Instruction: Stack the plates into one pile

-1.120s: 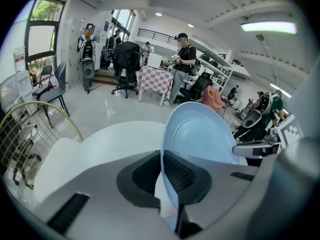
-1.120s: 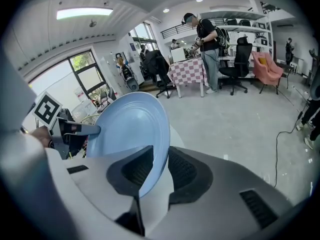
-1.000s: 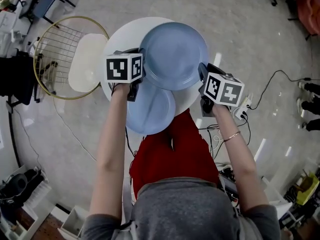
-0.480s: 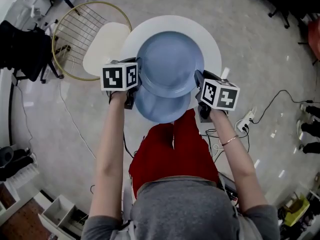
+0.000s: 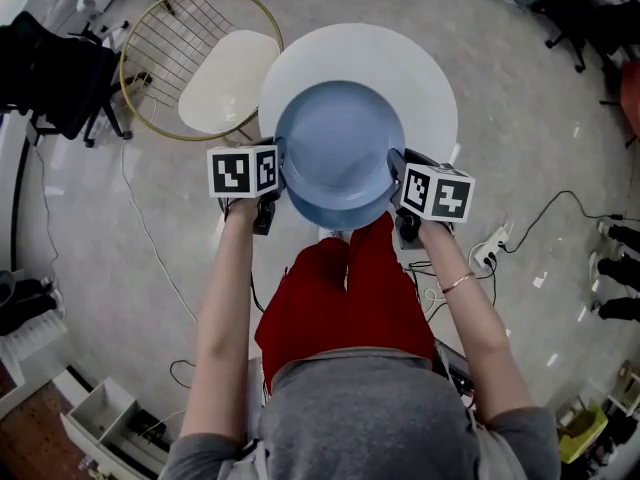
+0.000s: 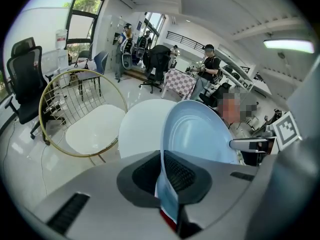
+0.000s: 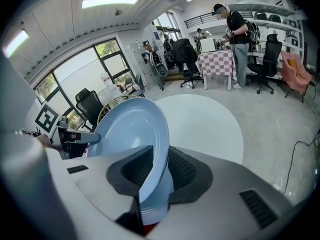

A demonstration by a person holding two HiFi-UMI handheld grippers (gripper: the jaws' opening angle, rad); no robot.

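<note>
Blue crescent of a second round blue plate [image 5: 335, 220] is all that is seen beneath the held round blue plate [image 5: 340, 148]; contact between them cannot be judged. Opposite rims of the upper plate are clamped by the left tool [image 5: 278, 173] and right tool [image 5: 393, 176], with the jaws nearly closed. It is held level, face up, over the near edge of the round white worktop [image 5: 420, 78].
</note>
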